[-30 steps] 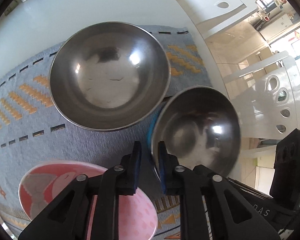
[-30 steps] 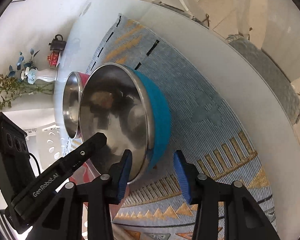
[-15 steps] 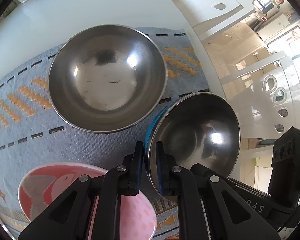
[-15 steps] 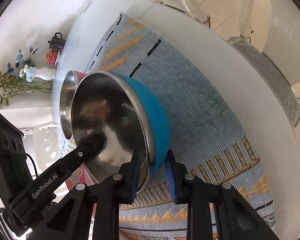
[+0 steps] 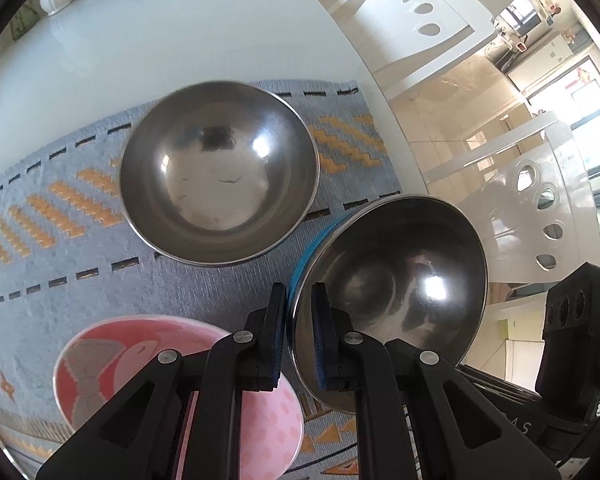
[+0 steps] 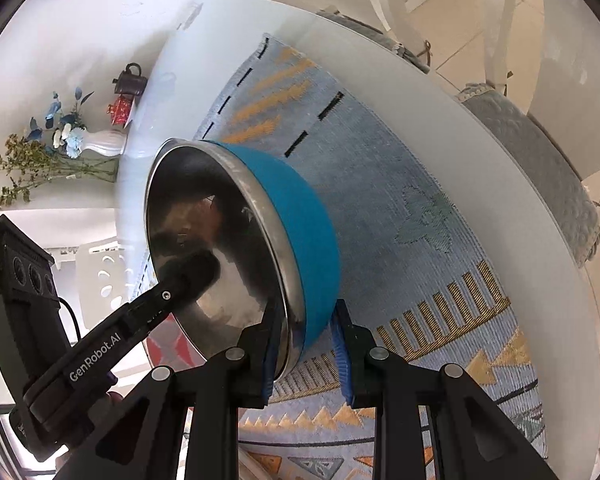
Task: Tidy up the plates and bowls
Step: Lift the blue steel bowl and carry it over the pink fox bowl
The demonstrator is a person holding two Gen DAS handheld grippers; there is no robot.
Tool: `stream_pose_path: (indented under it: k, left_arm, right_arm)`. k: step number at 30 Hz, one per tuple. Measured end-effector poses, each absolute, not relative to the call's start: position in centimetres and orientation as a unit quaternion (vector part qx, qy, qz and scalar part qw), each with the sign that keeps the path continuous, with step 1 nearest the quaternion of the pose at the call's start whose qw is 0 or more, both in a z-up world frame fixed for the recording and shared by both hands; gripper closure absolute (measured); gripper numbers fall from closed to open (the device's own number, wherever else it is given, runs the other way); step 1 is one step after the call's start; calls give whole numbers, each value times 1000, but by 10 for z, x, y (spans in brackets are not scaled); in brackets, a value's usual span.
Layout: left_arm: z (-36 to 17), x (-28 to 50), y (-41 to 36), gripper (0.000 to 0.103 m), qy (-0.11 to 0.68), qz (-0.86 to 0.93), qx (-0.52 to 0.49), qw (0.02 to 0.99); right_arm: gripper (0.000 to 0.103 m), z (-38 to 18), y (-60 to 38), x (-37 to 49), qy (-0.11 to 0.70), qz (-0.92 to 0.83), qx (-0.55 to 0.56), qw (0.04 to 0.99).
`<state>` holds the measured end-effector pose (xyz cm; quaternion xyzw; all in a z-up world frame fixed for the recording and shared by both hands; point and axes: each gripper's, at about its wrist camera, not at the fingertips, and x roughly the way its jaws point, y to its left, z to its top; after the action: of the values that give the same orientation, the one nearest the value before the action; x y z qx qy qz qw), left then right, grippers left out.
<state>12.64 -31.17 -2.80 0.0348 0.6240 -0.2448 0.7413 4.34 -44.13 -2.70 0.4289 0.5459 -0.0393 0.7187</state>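
Black left gripper [image 5: 300, 336] with silver screws, blue-padded right gripper [image 6: 306, 354], white "GenRobot.AI" lettering, thin black cable.

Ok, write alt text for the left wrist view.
The left tongs pinch the rim of a tilted blue-sided steel bowl above a patterned grey mat. A second steel bowl sits upright on the mat beyond, and a pink bowl lies beneath the tongs.

white table [image 5: 180, 40], white cutout chairs [image 5: 540, 208], tiled floor [image 6: 460, 20].
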Motion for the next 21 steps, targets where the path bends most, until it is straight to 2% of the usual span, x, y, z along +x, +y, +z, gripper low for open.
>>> stream_pose_path:
  k: [21]
  left_arm:
    - [15,127,-253,94,595,-216,9,774]
  right_arm:
    - [79,12,-387,53,547,20,390,741]
